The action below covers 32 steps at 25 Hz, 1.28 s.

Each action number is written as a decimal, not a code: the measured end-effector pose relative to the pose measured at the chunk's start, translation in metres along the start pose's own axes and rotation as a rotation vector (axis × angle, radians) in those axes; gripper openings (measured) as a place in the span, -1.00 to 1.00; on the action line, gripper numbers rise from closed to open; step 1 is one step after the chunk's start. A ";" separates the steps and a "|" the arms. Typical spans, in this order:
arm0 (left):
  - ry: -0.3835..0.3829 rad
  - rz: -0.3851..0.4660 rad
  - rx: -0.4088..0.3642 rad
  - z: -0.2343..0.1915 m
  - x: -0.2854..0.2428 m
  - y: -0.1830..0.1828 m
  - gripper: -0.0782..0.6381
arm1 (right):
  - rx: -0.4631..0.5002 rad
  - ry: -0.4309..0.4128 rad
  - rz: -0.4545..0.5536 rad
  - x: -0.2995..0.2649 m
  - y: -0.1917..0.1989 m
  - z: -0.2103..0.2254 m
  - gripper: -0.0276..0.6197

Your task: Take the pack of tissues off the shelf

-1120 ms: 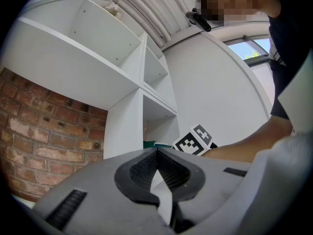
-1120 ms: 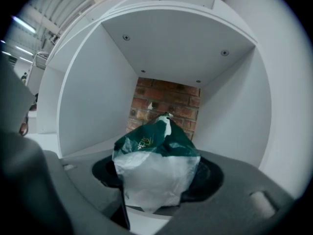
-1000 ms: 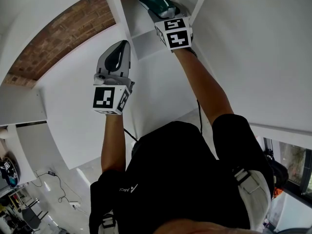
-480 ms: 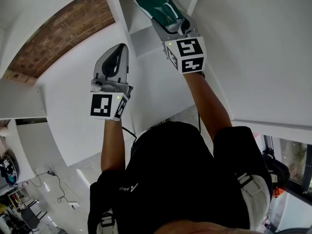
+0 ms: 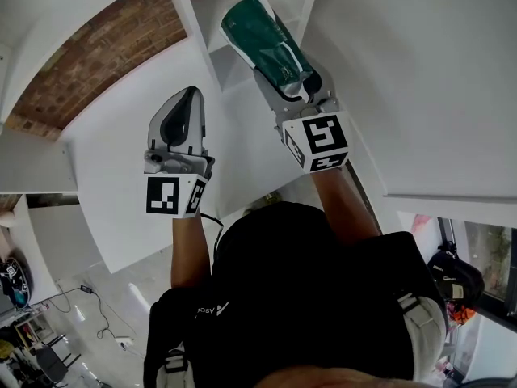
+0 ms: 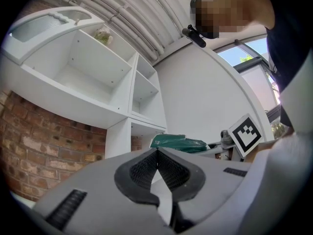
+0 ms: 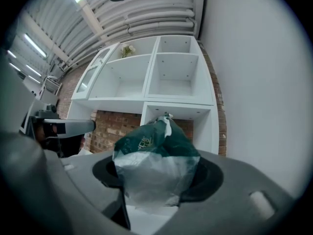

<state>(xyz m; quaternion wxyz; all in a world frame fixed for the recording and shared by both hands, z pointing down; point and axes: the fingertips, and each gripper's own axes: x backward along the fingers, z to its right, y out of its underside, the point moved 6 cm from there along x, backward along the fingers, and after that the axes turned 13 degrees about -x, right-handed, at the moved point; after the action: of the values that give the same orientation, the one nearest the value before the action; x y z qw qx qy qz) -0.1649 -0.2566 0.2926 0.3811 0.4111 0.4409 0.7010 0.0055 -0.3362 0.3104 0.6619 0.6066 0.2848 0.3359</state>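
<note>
The pack of tissues [image 5: 269,43], dark green with a clear plastic end [image 7: 151,160], is clamped in my right gripper [image 5: 297,83], which is shut on it. Gripper and pack are held out in the air in front of the white shelf unit [image 5: 198,31], clear of its cubby. From the left gripper view the pack [image 6: 177,143] shows to the right, with the right gripper's marker cube beside it. My left gripper [image 5: 182,107] hangs to the left of the pack, its jaws shut with nothing between them [image 6: 156,153].
The shelf unit has several open white cubbies [image 7: 171,82] with a brick wall [image 7: 115,126] behind the lower ones. A small bunch of flowers [image 7: 128,49] sits in an upper cubby. A plain white wall [image 7: 254,92] runs along the right.
My right gripper has drawn back out of the shelf cubby toward the person, bringing the green pack with it. The left gripper has dropped slightly lower and stays shut.
</note>
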 end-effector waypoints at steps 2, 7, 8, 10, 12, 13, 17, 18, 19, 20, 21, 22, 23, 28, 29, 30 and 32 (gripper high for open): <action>0.013 0.004 -0.012 0.006 0.005 -0.005 -0.79 | 0.000 -0.002 0.013 0.016 0.000 -0.003 -0.04; 0.045 0.017 -0.021 0.022 0.011 -0.014 -0.79 | 0.008 0.000 0.026 0.046 0.004 -0.009 -0.05; 0.051 0.020 -0.021 0.024 0.011 -0.016 -0.79 | 0.009 0.003 0.028 0.049 0.004 -0.009 -0.05; 0.060 0.024 -0.021 0.030 0.013 -0.018 -0.79 | 0.014 0.009 0.034 0.056 0.004 -0.009 -0.06; 0.067 0.027 -0.021 0.035 0.014 -0.020 -0.79 | 0.019 0.013 0.041 0.062 0.004 -0.009 -0.06; 0.070 0.029 -0.021 0.036 0.013 -0.021 -0.79 | 0.022 0.015 0.043 0.064 0.003 -0.010 -0.06; 0.080 0.032 -0.018 0.038 0.012 -0.021 -0.79 | 0.024 0.019 0.047 0.066 0.002 -0.011 -0.06; 0.082 0.033 -0.017 0.039 0.011 -0.021 -0.79 | 0.023 0.019 0.047 0.067 0.002 -0.011 -0.06; 0.084 0.033 -0.016 0.039 0.011 -0.021 -0.79 | 0.022 0.019 0.047 0.067 0.002 -0.011 -0.06; 0.085 0.032 -0.015 0.039 0.010 -0.021 -0.79 | 0.020 0.019 0.046 0.068 0.002 -0.011 -0.06; 0.086 0.032 -0.014 0.038 0.010 -0.021 -0.79 | 0.018 0.019 0.046 0.068 0.002 -0.012 -0.06; 0.087 0.032 -0.013 0.038 0.010 -0.021 -0.79 | 0.017 0.019 0.046 0.068 0.002 -0.012 -0.06; 0.088 0.032 -0.013 0.038 0.009 -0.021 -0.79 | 0.015 0.019 0.047 0.067 0.002 -0.012 -0.06; 0.093 0.032 -0.016 0.037 0.012 -0.022 -0.79 | 0.013 0.023 0.056 0.070 0.000 -0.013 -0.06; 0.094 0.032 -0.017 0.038 0.012 -0.022 -0.79 | 0.013 0.023 0.056 0.070 0.000 -0.013 -0.06; 0.094 0.032 -0.018 0.038 0.011 -0.022 -0.79 | 0.014 0.022 0.055 0.069 0.000 -0.012 -0.06; 0.095 0.030 -0.019 0.039 0.011 -0.021 -0.79 | 0.016 0.019 0.054 0.069 0.000 -0.012 -0.06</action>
<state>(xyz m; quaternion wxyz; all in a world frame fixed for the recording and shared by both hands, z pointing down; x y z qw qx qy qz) -0.1301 -0.2284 0.2859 0.3529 0.3806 0.4456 0.7295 0.0381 -0.2743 0.3115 0.6450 0.6159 0.2774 0.3572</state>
